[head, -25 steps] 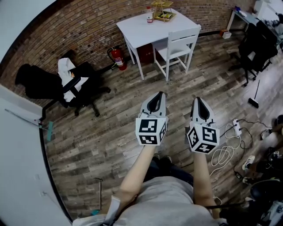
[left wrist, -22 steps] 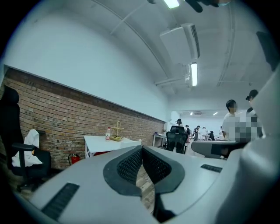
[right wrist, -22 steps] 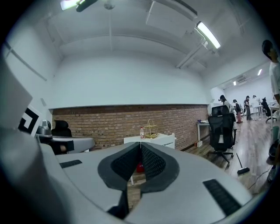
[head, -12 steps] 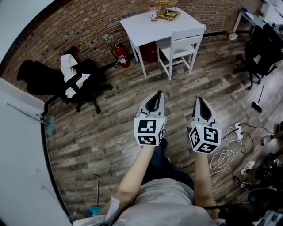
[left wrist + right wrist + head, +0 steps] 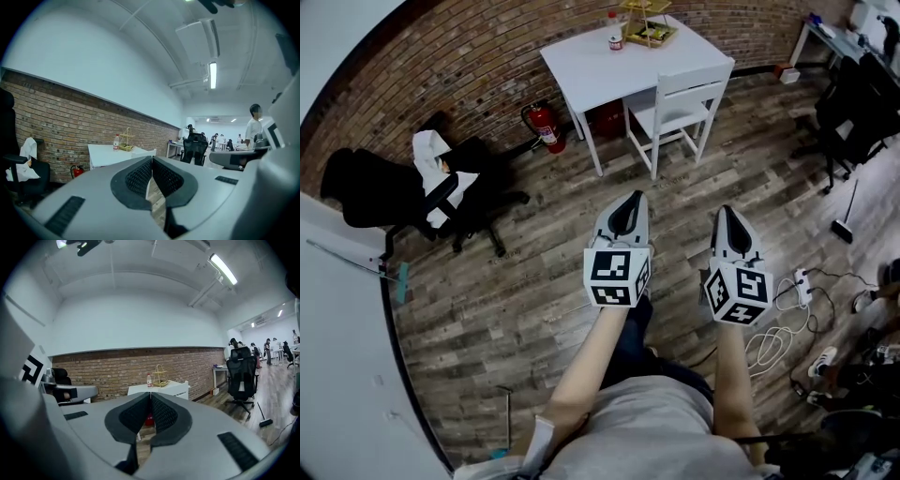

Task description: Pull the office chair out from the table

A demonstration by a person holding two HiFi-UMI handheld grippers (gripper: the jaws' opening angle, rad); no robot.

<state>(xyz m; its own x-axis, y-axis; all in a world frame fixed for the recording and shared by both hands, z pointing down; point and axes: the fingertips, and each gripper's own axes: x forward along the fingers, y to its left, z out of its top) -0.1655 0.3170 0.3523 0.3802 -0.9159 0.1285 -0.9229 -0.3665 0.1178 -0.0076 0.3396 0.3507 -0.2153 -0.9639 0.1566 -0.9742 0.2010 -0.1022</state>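
A white table (image 5: 609, 61) stands against the brick wall, with a white chair (image 5: 680, 103) pushed in at its near side. My left gripper (image 5: 628, 196) and right gripper (image 5: 727, 210) are held side by side over the wood floor, well short of the chair. Both point toward the table. Each is shut with nothing between its jaws, as the left gripper (image 5: 152, 159) and right gripper (image 5: 150, 394) show in their own views. The table (image 5: 105, 154) and chair (image 5: 146, 153) lie ahead in the left gripper view. The table (image 5: 161, 389) is straight ahead in the right gripper view.
A black office chair (image 5: 450, 187) draped with white cloth stands at the left, and another office chair (image 5: 853, 98) at the right. A red fire extinguisher (image 5: 546, 127) leans by the wall. A bottle (image 5: 615, 31) and a yellow rack (image 5: 649, 23) sit on the table. A power strip and cables (image 5: 797, 277) lie right.
The person has walked on: the table and chair have slid left in the head view and look a little nearer. Both grippers stay shut and side by side.
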